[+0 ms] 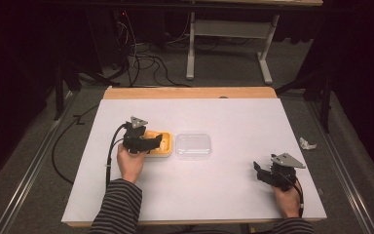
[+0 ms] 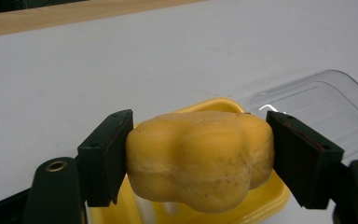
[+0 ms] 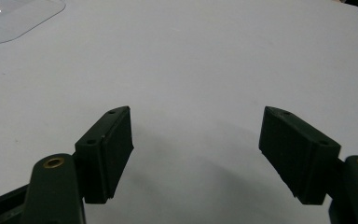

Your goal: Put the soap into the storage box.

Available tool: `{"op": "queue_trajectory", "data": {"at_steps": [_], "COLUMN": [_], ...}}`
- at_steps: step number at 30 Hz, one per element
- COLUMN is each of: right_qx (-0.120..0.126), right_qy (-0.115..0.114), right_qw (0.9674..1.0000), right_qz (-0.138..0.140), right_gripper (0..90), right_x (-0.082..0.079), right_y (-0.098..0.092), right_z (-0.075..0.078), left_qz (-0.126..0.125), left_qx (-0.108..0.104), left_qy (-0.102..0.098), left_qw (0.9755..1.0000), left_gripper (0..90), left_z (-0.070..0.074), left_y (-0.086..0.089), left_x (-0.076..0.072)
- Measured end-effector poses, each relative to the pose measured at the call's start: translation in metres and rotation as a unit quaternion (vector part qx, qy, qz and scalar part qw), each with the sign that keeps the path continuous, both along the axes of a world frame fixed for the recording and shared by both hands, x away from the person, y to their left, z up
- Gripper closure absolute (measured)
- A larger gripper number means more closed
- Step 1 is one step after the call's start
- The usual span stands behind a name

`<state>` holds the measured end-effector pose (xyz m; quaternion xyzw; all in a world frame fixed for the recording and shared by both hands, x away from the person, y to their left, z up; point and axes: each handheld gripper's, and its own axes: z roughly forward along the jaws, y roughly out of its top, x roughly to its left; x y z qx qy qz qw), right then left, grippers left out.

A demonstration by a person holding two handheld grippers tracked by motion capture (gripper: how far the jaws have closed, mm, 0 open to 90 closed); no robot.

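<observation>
The left gripper (image 1: 157,140) sits over the yellow tray (image 1: 161,152), left of the middle of the white surface (image 1: 224,185), with the person's left hand (image 1: 130,163) behind it and a striped sleeve (image 1: 119,207) coming in from the bottom of the high view. In the left gripper view its fingers (image 2: 106,156) are closed on a yellow bun (image 2: 199,156): one black pad presses against each side of the lumpy, lobed piece, which is held just above the tray (image 2: 265,205). The bun has a pale seam running across its front and a few small dark specks. Whether its underside touches the tray cannot be told.

Just beside the tray, on its right in the high view, lies a clear plastic lid (image 1: 193,144), flat on the surface. The same lid (image 2: 317,105) appears behind the bun in the left gripper view, close to the tray's far edge.

The right gripper (image 1: 259,171) is well apart from these things, near the right front corner of the surface, held in the person's right hand (image 1: 288,200). Its fingers (image 3: 107,151) stand wide apart with nothing between them, above bare white surface (image 3: 205,70). A corner of the clear lid (image 3: 18,16) shows at the top left of the right gripper view.

A wooden strip (image 1: 190,92) runs along the far edge of the surface.
</observation>
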<state>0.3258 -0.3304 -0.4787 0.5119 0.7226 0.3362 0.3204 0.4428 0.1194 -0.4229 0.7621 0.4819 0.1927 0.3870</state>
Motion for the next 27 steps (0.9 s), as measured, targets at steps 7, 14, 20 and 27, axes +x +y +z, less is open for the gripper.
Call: {"op": "queue_trajectory", "data": {"at_steps": [7, 14, 20, 27], "right_qx": [0.001, 0.001, 0.003, 0.003], "right_qy": [0.000, -0.002, 0.000, -0.001], "right_qw": [1.0000, 1.0000, 1.0000, 1.0000], "right_qz": [0.000, 0.001, 0.000, 0.000], "right_gripper": [26.2, 26.2, 26.1, 26.1], "right_x": [0.000, 0.000, 0.000, 0.000], "right_y": [0.000, 0.000, 0.000, 0.000], "right_z": [0.000, 0.000, 0.000, 0.000], "left_qz": [0.009, 0.011, 0.011, 0.008], "left_qx": [0.006, 0.011, 0.024, 0.032], "left_qy": [0.008, 0.008, 0.008, 0.017], "left_qw": [0.9999, 0.9998, 0.9996, 0.9993], "left_gripper": [26.2, 26.2, 26.2, 26.2], "left_z": [-0.009, -0.017, -0.020, -0.026], "left_y": [-0.001, -0.005, -0.006, -0.007], "left_x": [0.008, 0.013, 0.014, 0.015]}}
